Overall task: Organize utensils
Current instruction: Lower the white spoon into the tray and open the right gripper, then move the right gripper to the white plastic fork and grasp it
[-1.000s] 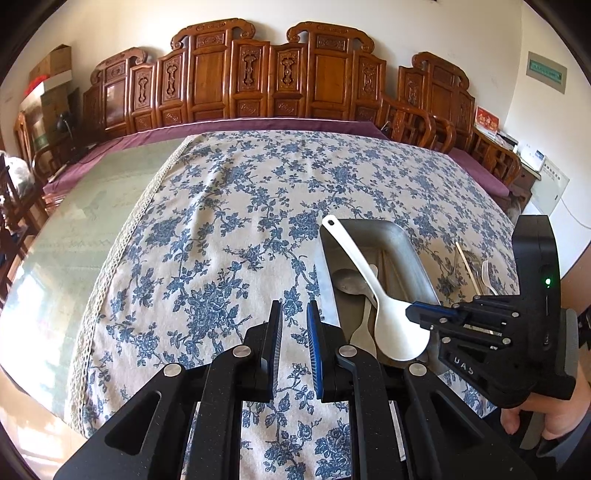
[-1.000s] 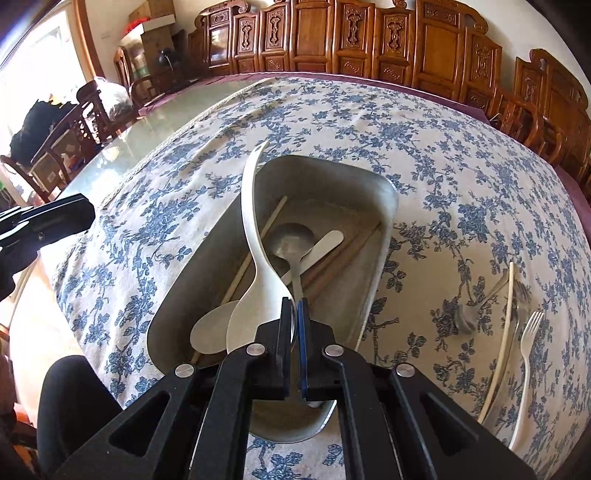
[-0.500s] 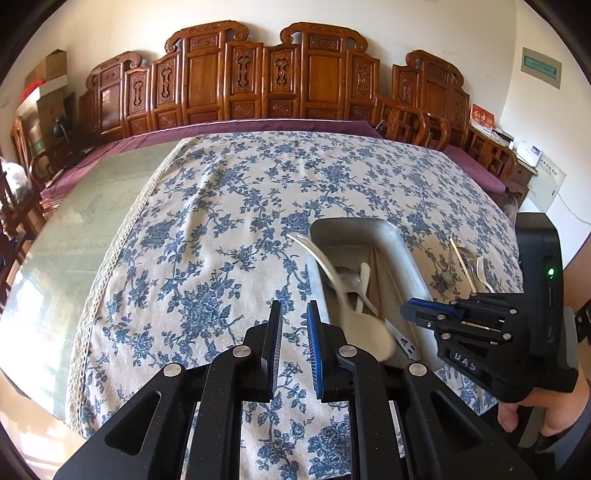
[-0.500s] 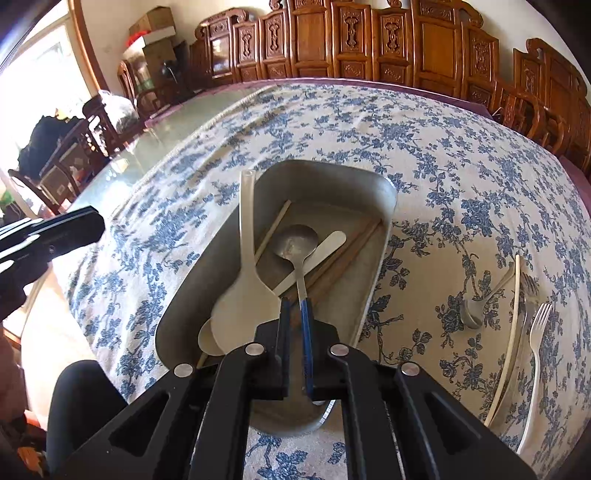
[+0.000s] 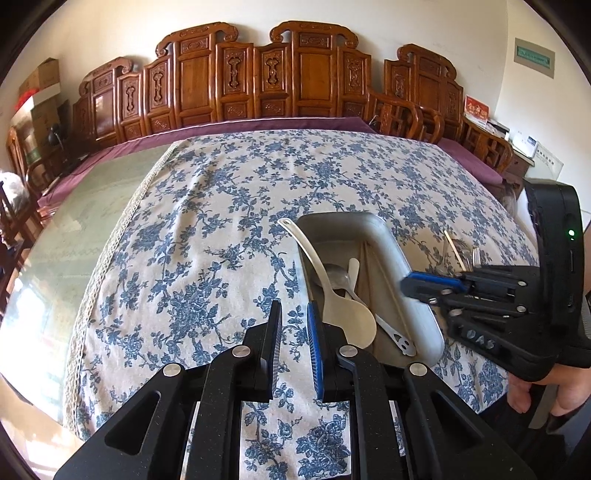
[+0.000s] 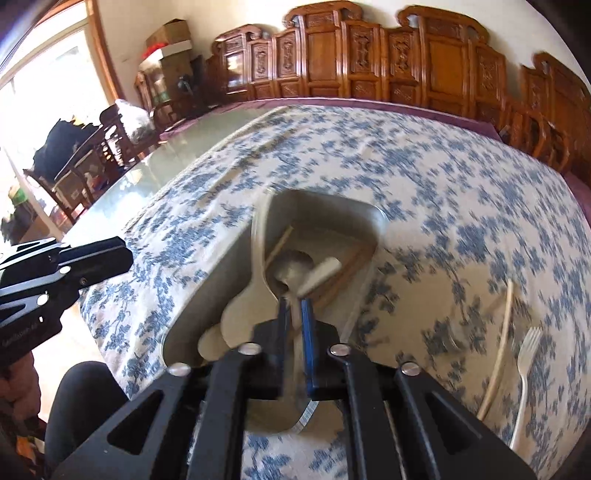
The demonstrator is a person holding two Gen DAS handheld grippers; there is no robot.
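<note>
My right gripper is opening above the metal tray; the white ladle lies released inside, handle toward 11 o'clock. My left gripper holds nothing, jaws slightly apart

A row of carved wooden chairs is being seen along a pale wall. The big surface is being covered by a white cloth with blue flowers, and a purple cloth is showing at the far edge. Cardboard boxes are stacked in the left corner. Bright sunlight is being let in through a window. A green sign is hung on the right wall.
</note>
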